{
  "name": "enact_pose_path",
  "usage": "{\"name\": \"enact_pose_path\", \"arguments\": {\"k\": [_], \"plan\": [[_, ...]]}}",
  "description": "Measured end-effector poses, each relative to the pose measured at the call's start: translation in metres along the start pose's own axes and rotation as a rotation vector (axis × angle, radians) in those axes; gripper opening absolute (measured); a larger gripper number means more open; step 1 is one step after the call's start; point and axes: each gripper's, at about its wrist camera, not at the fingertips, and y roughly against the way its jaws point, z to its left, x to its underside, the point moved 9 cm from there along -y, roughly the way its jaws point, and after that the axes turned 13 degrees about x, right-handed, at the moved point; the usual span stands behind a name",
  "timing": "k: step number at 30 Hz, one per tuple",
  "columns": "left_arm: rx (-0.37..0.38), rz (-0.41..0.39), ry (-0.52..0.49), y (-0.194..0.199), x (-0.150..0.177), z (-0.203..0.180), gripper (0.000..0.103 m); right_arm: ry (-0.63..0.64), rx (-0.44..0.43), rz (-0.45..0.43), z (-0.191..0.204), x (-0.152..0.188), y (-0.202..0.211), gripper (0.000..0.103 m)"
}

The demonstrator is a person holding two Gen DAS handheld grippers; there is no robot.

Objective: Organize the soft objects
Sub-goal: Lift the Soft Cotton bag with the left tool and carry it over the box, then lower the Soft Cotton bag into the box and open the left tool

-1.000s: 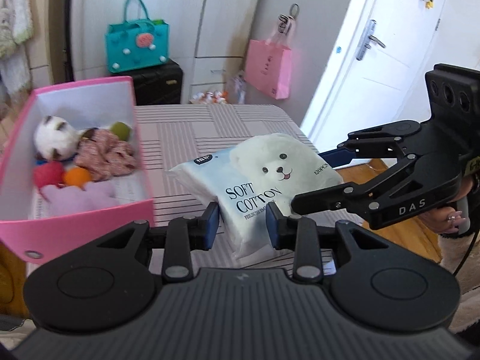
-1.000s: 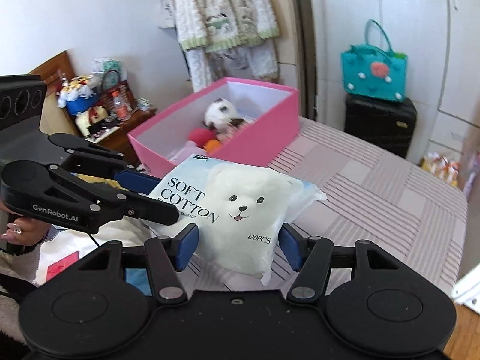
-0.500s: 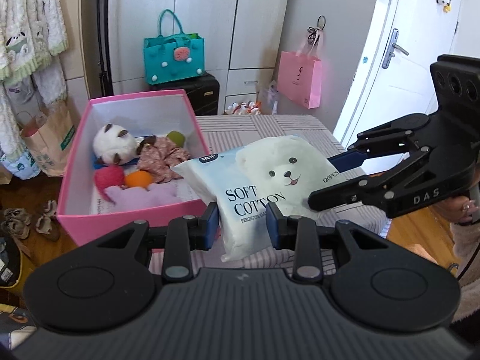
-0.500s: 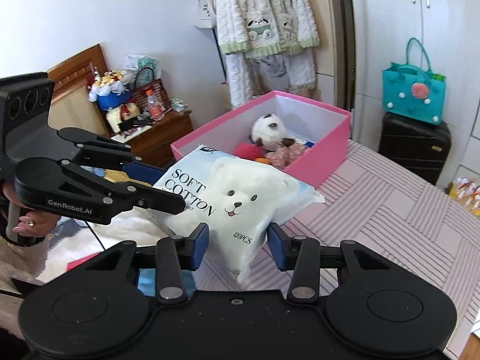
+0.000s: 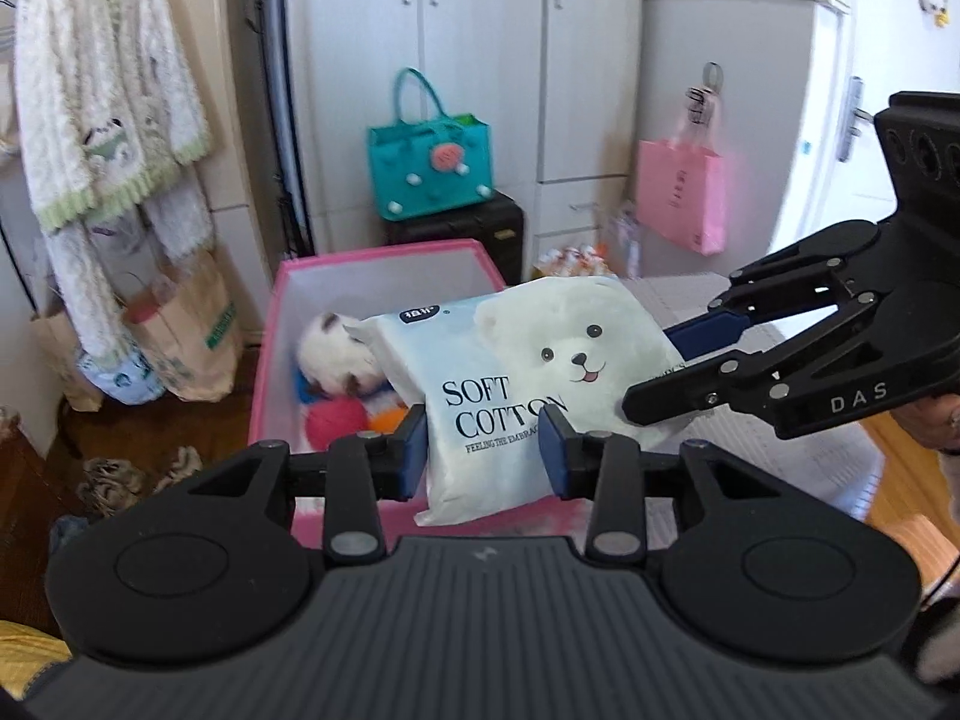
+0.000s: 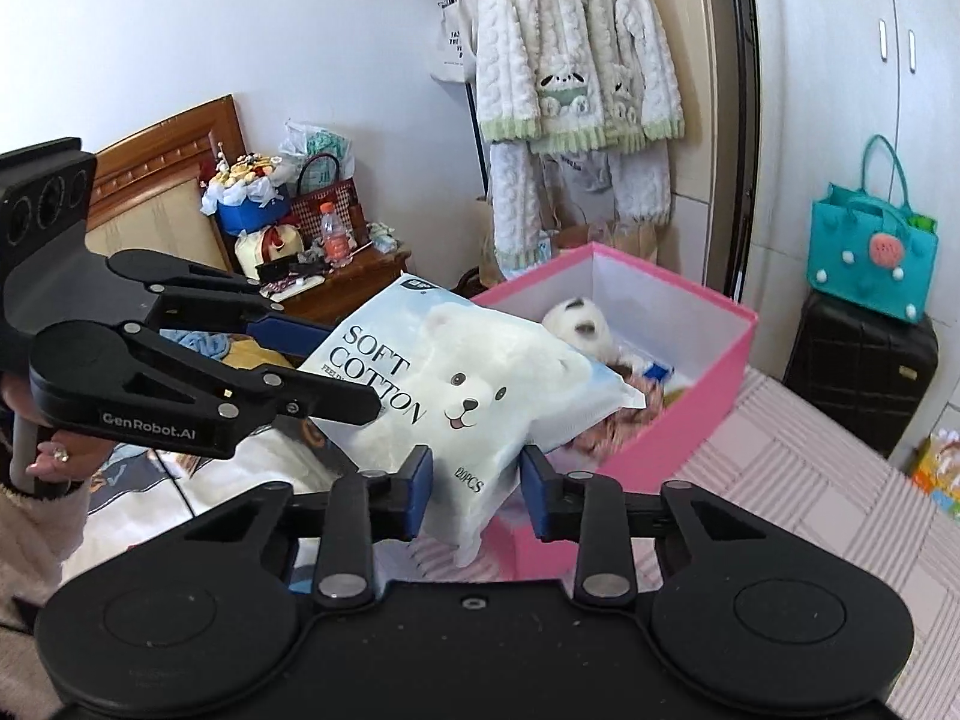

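Both tools grip one soft pack of cotton pads (image 5: 528, 378), a white-and-blue bag printed with a bear face and "SOFT COTTON". The left tool (image 5: 483, 450) pinches the pack's lower edge, its jaws having just eased slightly wider; the right tool (image 6: 471, 483) has just been closing and now clamps the corner marked "120PCS". The pack hangs clear of the striped bench (image 6: 798, 474), tilted over the near rim of the pink box (image 6: 690, 402). Inside the box lie a white plush toy (image 5: 336, 360), a pink ball (image 5: 336, 417) and patterned fabric (image 6: 606, 429)
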Motion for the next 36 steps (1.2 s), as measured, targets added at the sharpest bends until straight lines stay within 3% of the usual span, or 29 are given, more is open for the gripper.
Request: {"name": "enact_pose_path", "arguments": {"k": [5,9,16,24,29,31,34,36], "plan": [[-0.045,0.016,0.04,-0.027,-0.007,0.032,0.037,-0.038,0.004,-0.001,-0.011,-0.015,-0.036,0.031],[-0.082,0.044,0.011,-0.046,-0.008,0.052,0.036,-0.086,0.012,0.041,-0.021,-0.021,-0.071,0.027],[-0.089,0.105,0.031,-0.077,-0.003,0.075,0.036,-0.084,0.052,0.098,-0.027,-0.017,-0.112,0.027],[-0.069,0.208,-0.003,-0.108,0.014,0.078,0.036,-0.039,0.158,0.115,-0.034,-0.006,-0.134,0.027],[-0.121,0.215,-0.03,-0.114,0.017,0.081,0.037,-0.041,0.166,0.12,-0.038,-0.003,-0.139,0.027],[-0.146,0.207,-0.02,-0.113,0.017,0.084,0.04,-0.044,0.182,0.114,-0.04,-0.005,-0.139,0.028],[-0.153,0.165,-0.026,-0.1,0.01,0.081,0.062,0.002,0.277,0.056,-0.043,-0.008,-0.131,0.034],[-0.157,0.136,-0.036,-0.093,0.004,0.08,0.066,0.006,0.301,0.028,-0.043,-0.01,-0.121,0.039]]}}
